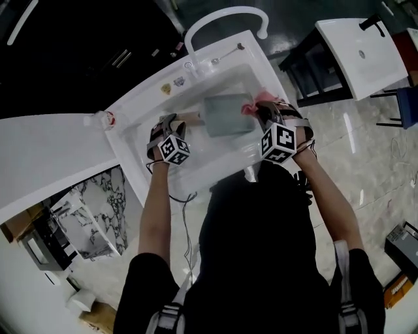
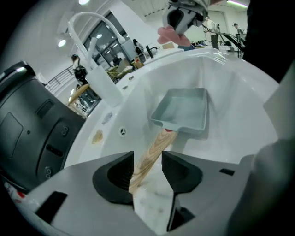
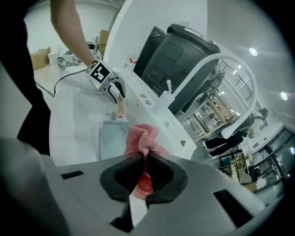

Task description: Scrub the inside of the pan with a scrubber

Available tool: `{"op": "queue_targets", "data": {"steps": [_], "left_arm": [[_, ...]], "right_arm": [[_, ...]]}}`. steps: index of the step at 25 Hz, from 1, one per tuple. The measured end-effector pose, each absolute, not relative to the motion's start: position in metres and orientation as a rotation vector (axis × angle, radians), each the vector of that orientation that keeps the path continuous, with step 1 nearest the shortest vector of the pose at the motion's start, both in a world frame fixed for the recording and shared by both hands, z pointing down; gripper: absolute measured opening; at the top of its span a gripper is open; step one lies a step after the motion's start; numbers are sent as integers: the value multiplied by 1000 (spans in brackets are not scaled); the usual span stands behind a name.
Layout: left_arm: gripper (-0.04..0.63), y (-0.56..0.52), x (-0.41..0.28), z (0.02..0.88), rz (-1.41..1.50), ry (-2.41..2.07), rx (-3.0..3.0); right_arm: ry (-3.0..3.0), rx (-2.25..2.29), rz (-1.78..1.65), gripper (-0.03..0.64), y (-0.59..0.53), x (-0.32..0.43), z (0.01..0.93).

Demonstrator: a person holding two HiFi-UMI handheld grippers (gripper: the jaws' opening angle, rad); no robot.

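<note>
**Pan** (image 2: 184,110): square, shallow and grey-green. It lies in the basin of the white sink (image 1: 150,98) with its hollow facing up, just ahead of the left gripper (image 2: 147,156).

**Wooden handle** (image 2: 156,145): it runs back from the pan's near edge and passes between the left gripper's jaws. Those jaws stand apart. The handle sits close to the jaw on the left of the left gripper view, and a clear gap shows between it and the other jaw. The grip on the handle is therefore released.

**Scrubber** (image 3: 140,138): a bunched pink mesh, clenched in the right gripper (image 3: 145,159). That gripper's jaws are pinched together on it, and a loose fold of mesh sticks out past the fingertips.
- In the right gripper view the pan lies beyond and below this fold.
- In the left gripper view the right gripper and scrubber hang above the sink's far rim, clear of the pan.

**Faucet** (image 1: 225,14): a white arch rising from the sink's far rim, beyond both grippers.

**Forearms**: the person's bare forearms extend back from the two grippers toward the body, one behind each marker cube.
</note>
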State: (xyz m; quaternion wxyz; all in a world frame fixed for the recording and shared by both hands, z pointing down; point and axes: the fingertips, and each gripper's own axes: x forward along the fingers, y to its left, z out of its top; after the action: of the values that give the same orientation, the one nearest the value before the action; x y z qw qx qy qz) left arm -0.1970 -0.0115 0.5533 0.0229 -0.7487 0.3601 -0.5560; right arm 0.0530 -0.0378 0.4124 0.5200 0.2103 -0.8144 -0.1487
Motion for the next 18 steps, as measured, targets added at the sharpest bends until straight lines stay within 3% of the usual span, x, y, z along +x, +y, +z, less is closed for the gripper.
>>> {"op": "queue_targets", "data": {"steps": [7, 18], "left_arm": [[195, 23, -150, 487, -1562, 1341, -2309], [73, 102, -13, 388, -1223, 1625, -2390]], "right_arm": [[-2077, 528, -350, 38, -5, 83, 383], [-2324, 538, -331, 38, 53, 150, 328]]}}
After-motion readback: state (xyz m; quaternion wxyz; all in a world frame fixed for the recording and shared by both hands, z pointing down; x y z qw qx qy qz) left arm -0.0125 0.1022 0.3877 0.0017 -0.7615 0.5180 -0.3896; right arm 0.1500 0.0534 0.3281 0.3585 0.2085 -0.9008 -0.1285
